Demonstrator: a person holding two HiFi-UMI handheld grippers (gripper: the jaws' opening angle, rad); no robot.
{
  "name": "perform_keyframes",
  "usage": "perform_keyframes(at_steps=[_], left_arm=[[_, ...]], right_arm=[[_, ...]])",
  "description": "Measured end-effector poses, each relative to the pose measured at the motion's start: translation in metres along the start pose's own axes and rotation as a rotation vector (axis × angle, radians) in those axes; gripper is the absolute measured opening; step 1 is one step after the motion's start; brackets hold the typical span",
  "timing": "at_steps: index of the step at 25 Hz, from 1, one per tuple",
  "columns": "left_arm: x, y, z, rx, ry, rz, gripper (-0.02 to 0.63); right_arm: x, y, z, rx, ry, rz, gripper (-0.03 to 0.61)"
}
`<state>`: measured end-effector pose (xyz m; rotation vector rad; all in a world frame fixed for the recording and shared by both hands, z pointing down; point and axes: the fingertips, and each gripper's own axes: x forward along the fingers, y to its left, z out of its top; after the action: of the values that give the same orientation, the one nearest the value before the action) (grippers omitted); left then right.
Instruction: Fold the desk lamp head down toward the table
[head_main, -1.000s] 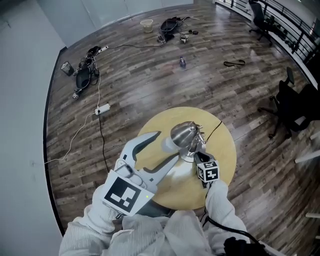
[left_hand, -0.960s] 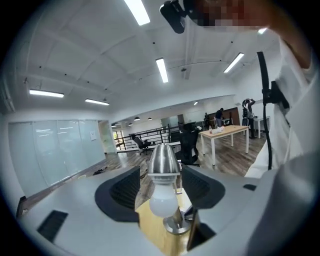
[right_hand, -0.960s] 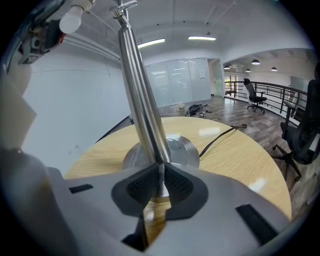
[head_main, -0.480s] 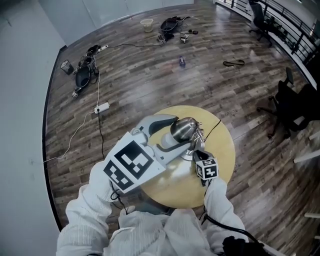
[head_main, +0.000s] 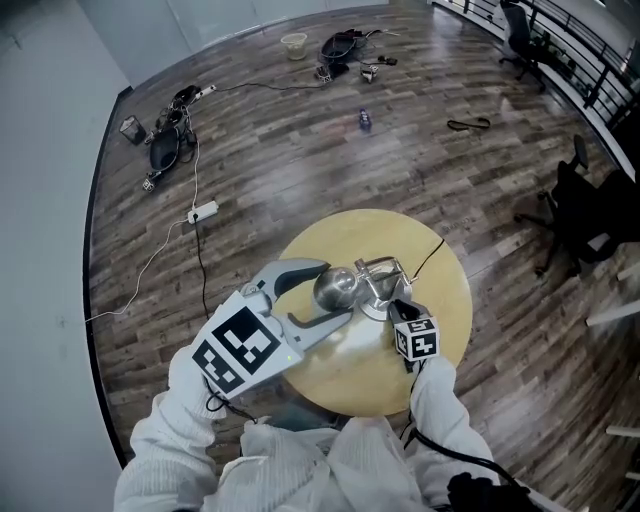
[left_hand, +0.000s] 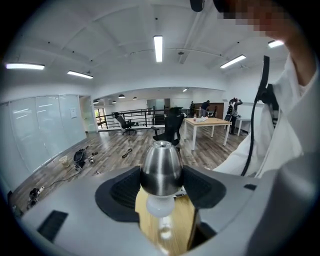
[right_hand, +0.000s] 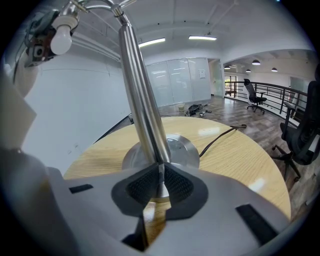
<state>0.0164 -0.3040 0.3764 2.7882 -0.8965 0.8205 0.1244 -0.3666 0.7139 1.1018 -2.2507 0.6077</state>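
The dark plank floor (head_main: 280, 150) spreads out well beyond both claws. The round pale-wood table (head_main: 340, 245) lies under both of them, and its top shows through the gap below the left claw's pads (left_hand: 172, 225) and runs ahead of the right claw (right_hand: 240, 155).

On the table stands the brushed-metal desk lamp. The left gripper (head_main: 336, 291) is clamped on the lamp's egg-shaped steel head (head_main: 334, 286). In the left gripper view its black ribbed pads (left_hand: 122, 192) press the head (left_hand: 161, 167) from both sides. The closed dome points away from the claw (left_hand: 161, 187) and the open mouth faces the tabletop.

The right gripper (head_main: 392, 305) is shut on the lamp's straight steel stem (right_hand: 142, 110). Its jaws (right_hand: 160, 182) pinch the stem low down, just above the round metal base (right_hand: 177, 150), which sits directly ahead of the pads.

A thin black cord (right_hand: 220, 137) leaves the base and runs across the table to the right of that claw.

The white round bulb (left_hand: 159, 206) pokes out of the head's mouth, just under the left claw's grip. From the right claw it sits high up and to the left (right_hand: 62, 37).
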Motion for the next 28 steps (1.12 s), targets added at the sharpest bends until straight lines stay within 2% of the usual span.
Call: perform_keyframes(at_steps=[4, 14, 18, 21, 28], left_arm=[[-0.002, 0.001, -0.026, -0.054, -0.004, -0.018, 0.265], [0.004, -0.002, -0.100, -0.065, 0.029, -0.028, 0.267], [0.011, -0.002, -0.122, -0.077, -0.019, -0.034, 0.268], [0.026, -0.002, -0.148, -0.070, 0.009, -0.045, 0.268], [0.064, -0.007, -0.192, -0.168, 0.034, -0.056, 0.268]], right_arm=[[0.001, -0.001, 0.002, 0.000, 0.001, -0.009, 0.041], [0.001, 0.001, 0.004, 0.026, -0.015, -0.044, 0.041], [0.001, 0.001, 0.004, 0.027, -0.020, -0.055, 0.042], [0.002, 0.000, 0.004, 0.027, -0.023, -0.058, 0.043], [0.001, 0.002, 0.003, 0.008, -0.025, -0.068, 0.043]])
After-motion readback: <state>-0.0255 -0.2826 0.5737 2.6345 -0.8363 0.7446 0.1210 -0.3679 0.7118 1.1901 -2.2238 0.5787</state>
